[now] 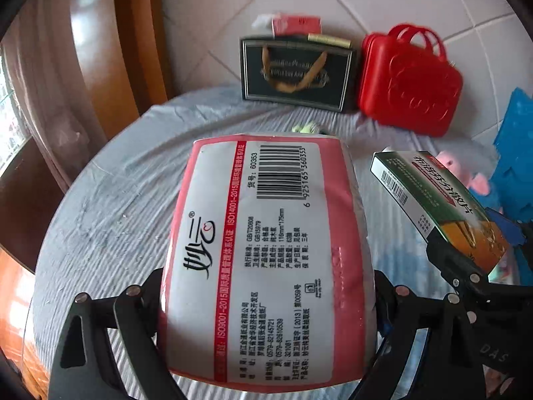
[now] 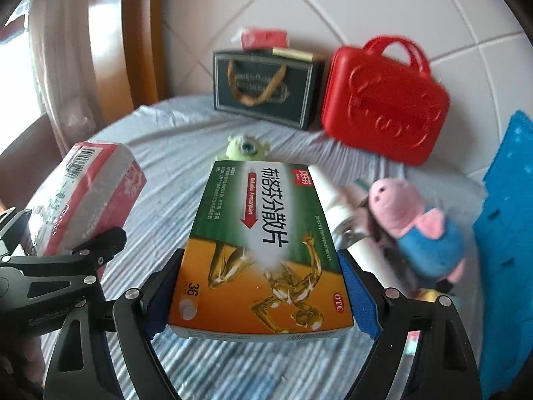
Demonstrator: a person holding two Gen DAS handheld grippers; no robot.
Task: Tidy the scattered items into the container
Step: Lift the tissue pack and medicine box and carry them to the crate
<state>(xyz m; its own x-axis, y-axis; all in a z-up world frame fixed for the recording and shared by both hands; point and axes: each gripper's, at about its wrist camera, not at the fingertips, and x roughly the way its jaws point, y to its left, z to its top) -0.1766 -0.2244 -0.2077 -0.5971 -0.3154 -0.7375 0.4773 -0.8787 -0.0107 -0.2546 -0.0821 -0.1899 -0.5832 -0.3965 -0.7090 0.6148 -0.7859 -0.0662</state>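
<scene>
**Both grippers loaded, both items up off the table**

So, nearest first: the left gripper (image 1: 266,300) has its jaws clamped on the sides of a pink-and-white tissue pack (image 1: 266,250), barcode side up, held clear above the striped tablecloth (image 1: 100,216). Just beside it, the right gripper (image 2: 263,300) is squeezing a green-and-orange medicine box (image 2: 263,250) between its blue pads (image 2: 358,300), also lifted.

Under and past the box there's a white tube (image 2: 333,200) lying next to a pink pig plush (image 2: 409,223), and a little green 1-eyed monster toy (image 2: 246,148) further back. A blue panel (image 2: 506,216) sits at the right edge.

At the far side, against the tiled wall: a dark gift bag (image 2: 266,90) with something red (image 2: 263,38) poking out the top, and a red plastic case (image 2: 383,106) touching it.
</scene>
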